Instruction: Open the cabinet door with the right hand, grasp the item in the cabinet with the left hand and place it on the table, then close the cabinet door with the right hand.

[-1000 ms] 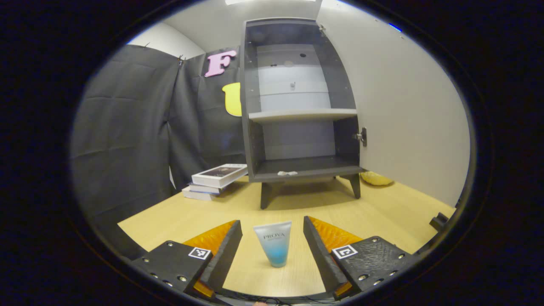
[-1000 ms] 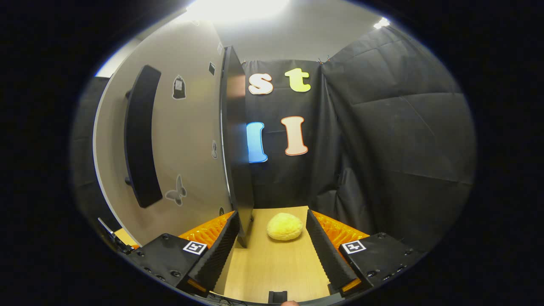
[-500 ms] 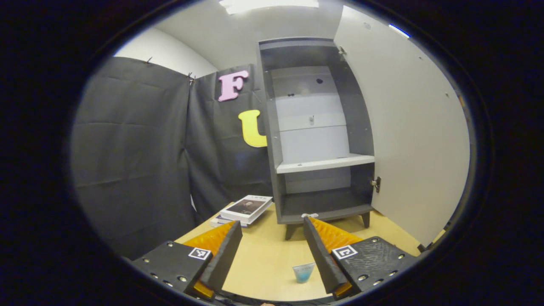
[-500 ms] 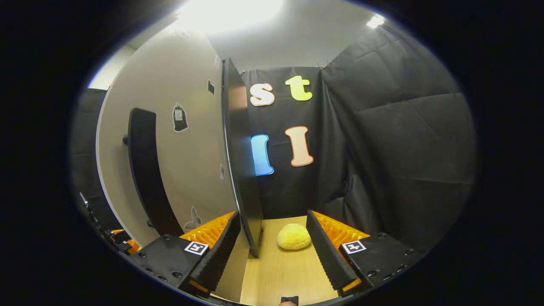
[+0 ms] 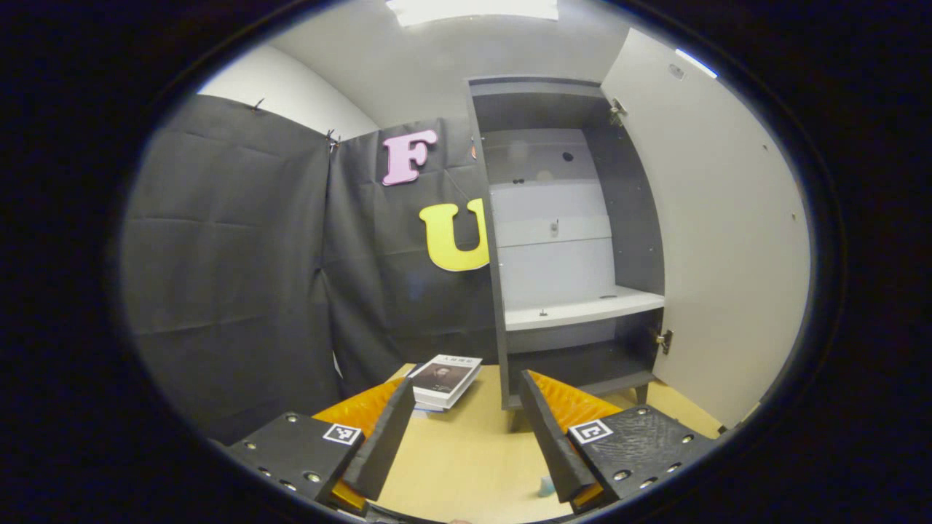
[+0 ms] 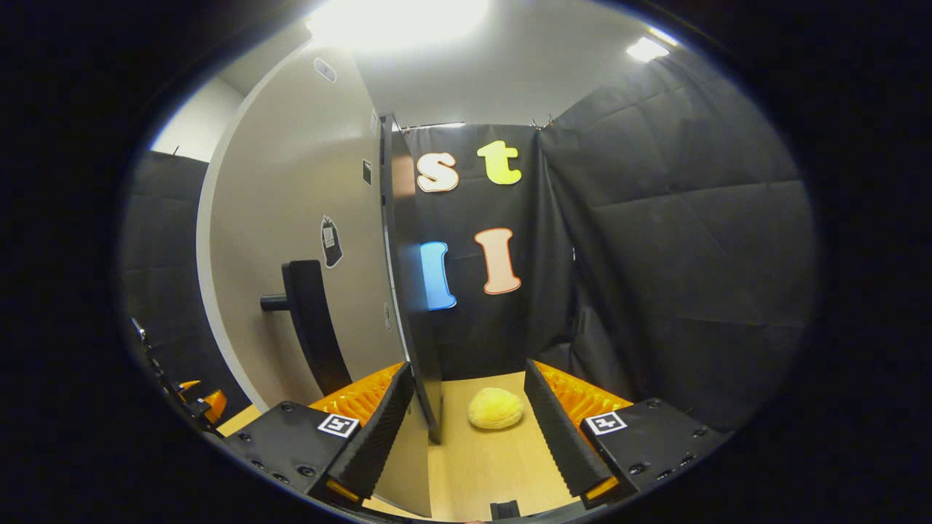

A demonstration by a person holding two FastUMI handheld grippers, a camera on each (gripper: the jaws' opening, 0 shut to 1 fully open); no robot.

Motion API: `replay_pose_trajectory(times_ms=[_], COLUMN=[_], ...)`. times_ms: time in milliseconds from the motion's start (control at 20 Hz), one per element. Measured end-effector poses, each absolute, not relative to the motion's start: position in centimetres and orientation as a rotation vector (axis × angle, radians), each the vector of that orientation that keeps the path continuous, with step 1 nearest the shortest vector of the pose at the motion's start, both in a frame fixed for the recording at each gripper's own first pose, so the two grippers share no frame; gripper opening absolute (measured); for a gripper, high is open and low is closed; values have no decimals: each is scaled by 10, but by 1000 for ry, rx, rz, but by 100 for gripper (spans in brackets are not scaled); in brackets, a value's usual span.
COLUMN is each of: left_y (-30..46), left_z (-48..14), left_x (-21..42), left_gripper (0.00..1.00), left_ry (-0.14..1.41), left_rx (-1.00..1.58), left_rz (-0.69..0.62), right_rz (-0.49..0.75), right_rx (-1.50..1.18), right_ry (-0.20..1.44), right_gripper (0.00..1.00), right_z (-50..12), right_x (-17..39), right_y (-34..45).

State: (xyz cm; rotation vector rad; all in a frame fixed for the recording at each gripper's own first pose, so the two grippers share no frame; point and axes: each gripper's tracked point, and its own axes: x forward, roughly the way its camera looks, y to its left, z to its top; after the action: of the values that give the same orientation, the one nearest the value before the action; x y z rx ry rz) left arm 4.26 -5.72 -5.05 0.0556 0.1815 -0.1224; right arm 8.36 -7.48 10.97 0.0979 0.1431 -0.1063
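Observation:
The dark grey cabinet (image 5: 502,240) stands on the wooden table (image 5: 459,458), its pale door (image 5: 728,233) swung wide to the right and both shelves bare. My left gripper (image 5: 466,384) is open and holds nothing. A sliver of the white-and-blue tube (image 5: 546,485) peeks out on the table beside its right finger (image 5: 550,437). In the right gripper view the door's outer face (image 6: 291,218) carries a black bar handle (image 6: 313,327). My right gripper (image 6: 468,370) is open, and its left finger (image 6: 371,429) sits just in front of the door's lower edge.
A small stack of books (image 5: 445,380) lies on the table left of the cabinet. A yellow rounded lump (image 6: 495,407) rests on the table beyond the door. Black cloth walls close in on the left, back and right.
My left gripper has backed away from the tube and tilted up, so the tube slid to the bottom of its view. The right gripper shifted, and the door handle now appears nearer to it.

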Motion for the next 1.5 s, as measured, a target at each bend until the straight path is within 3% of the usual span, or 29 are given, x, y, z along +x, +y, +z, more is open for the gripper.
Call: replay_pose_trajectory(times_ms=[300, 1000, 1500], left_y=[-33, 14, 65], left_z=[-54, -58, -63], left_x=[61, 86, 92], left_gripper=[87, 88, 88], left_ry=[169, 144, 145], left_rx=[32, 5, -11], left_rz=[-153, -212, -178], right_rz=[-183, -125, -57], right_rx=[80, 86, 92], right_ry=[142, 145, 152], right_gripper=[97, 97, 97], right_z=[110, 112, 109], right_x=[83, 79, 108], right_y=[-63, 37, 104])
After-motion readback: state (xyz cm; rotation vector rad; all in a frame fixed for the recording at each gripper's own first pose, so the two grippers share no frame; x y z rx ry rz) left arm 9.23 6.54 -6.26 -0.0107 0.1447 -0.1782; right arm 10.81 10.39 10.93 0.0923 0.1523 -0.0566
